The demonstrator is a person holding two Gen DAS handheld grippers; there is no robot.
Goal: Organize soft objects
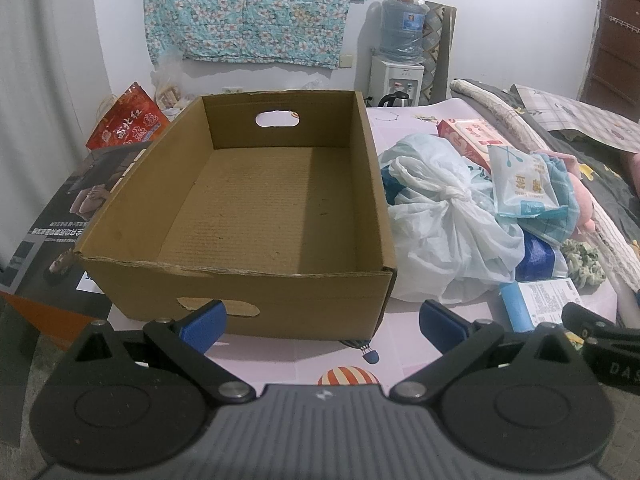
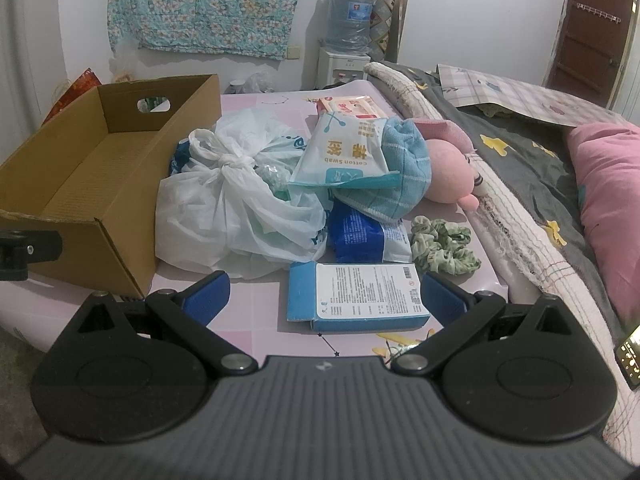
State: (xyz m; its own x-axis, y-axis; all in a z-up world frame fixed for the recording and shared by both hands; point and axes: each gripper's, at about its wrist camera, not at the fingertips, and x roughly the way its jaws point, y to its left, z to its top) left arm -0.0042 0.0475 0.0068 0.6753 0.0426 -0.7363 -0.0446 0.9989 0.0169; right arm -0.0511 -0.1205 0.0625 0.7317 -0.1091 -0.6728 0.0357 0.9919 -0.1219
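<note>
Cardboard box w/ tied bag touching its side; jaws apart.

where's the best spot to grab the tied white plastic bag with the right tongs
Probably the knot atop the white plastic bag, coming from above. It is a tight bunch standing proud of the slack, slippery sides, and the open right tongs would span it easily.

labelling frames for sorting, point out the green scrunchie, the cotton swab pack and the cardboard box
green scrunchie (image 2: 444, 249), right wrist view, middle of its ruffled fabric
cotton swab pack (image 2: 346, 152), right wrist view, printed front face
cardboard box (image 1: 256, 292), left wrist view, near outer wall
</note>
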